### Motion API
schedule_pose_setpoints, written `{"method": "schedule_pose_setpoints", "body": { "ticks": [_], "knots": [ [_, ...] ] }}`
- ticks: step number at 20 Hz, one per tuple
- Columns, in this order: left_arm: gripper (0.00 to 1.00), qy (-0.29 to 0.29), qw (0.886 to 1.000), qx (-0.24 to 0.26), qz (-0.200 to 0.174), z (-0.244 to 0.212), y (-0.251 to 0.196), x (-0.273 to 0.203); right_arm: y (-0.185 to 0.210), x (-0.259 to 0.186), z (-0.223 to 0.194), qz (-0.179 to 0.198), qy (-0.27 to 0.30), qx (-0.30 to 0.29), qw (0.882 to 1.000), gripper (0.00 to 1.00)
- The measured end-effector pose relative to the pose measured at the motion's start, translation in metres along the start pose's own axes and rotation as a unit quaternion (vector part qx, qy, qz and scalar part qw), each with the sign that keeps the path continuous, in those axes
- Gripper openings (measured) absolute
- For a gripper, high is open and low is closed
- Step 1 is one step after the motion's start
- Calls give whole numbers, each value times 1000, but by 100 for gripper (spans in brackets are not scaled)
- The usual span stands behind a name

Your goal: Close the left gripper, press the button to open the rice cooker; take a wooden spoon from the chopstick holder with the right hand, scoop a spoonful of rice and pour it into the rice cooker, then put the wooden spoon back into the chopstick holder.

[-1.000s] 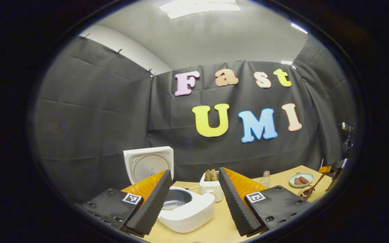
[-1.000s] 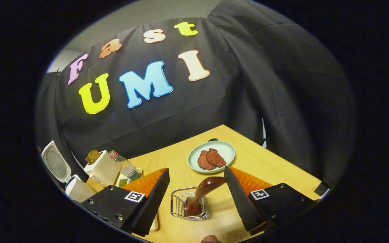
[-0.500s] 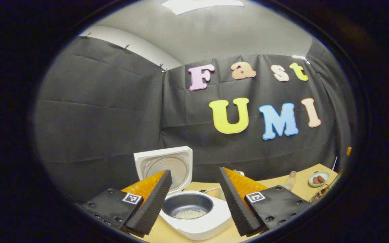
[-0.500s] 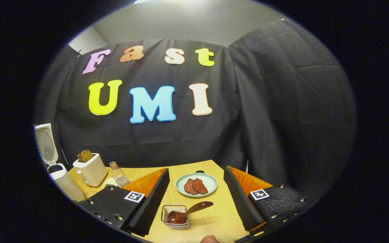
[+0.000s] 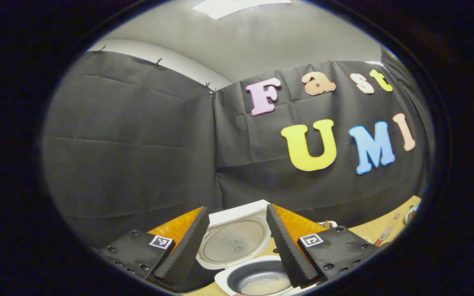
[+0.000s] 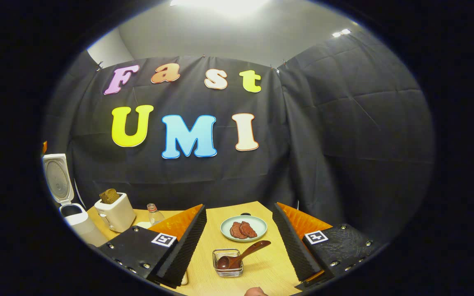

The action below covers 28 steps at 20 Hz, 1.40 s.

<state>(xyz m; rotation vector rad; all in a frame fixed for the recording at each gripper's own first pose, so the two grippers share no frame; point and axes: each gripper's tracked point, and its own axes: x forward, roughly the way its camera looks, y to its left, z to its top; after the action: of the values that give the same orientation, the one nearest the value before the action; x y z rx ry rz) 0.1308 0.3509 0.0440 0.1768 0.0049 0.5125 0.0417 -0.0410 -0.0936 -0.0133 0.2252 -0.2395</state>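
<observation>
1. Looking across the wooden counter (image 6: 257, 271) in the right gripper view, we see the task's things spread from far left to near centre, with the dark booth wall behind them.
2. We find the rice cooker (image 5: 257, 279) with its lid (image 5: 235, 240) already swung up; in the left gripper view it sits just past our left gripper (image 5: 237, 242), and a thin layer of rice (image 5: 261, 285) shows in the bottom of the pot. So we judge the button press and the pour both done.
3. We see a white toaster (image 6: 115, 213) with bread in it right of the cooker, then a small bottle (image 6: 153, 212), neither part of the job.
4. We note a pale plate (image 6: 244, 227) with two dark slices at the far middle of the counter.
5. We see the chopstick holder (image 6: 228, 263), a small wire basket, near us between the jaws of the right gripper (image 6: 239, 242), though clearly beyond them.
6. We see the wooden spoon (image 6: 243, 256) lying bowl-down in that holder, handle leaning out to the right, touched by neither gripper.
7. We hold both sets of jaws spread wide and empty, so we judge nothing is left of the task.
</observation>
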Motion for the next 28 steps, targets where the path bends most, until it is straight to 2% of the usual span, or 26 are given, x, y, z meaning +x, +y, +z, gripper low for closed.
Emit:
{"method": "schedule_pose_setpoints", "body": {
  "ticks": [3, 5, 7, 15, 19, 22, 26, 27, 28],
  "knots": [
    [94, -1, 1000, 6, 20, -4, 14, 38, 11, -13, -6, -2, 10, 1, 1000, 97],
    [98, 10, 999, 8, 31, -17, 19, 61, 18, -21, -8, -3, 12, 0, 1000, 98],
    [95, 26, 999, 3, 34, -28, 19, 86, 21, -27, -12, -5, 13, -15, 1000, 98],
    [97, 100, 993, -18, 60, -64, 34, 157, 17, -38, -21, -5, 31, -38, 999, 98],
    [97, 121, 990, -35, 65, -73, 37, 164, 13, -35, -13, 0, 28, -40, 999, 98],
    [100, 126, 988, -56, 66, -75, 36, 155, 14, -29, -12, 11, 25, -42, 999, 98],
    [98, 140, 986, -64, 58, -75, 24, 142, 9, -22, -14, 29, 27, -50, 998, 98],
    [100, 142, 986, -67, 56, -73, 18, 136, 6, -21, -13, 32, 28, -50, 998, 98],
    [95, 144, 986, -69, 55, -72, 14, 131, 3, -19, -14, 36, 29, -50, 998, 98]
  ]
}}
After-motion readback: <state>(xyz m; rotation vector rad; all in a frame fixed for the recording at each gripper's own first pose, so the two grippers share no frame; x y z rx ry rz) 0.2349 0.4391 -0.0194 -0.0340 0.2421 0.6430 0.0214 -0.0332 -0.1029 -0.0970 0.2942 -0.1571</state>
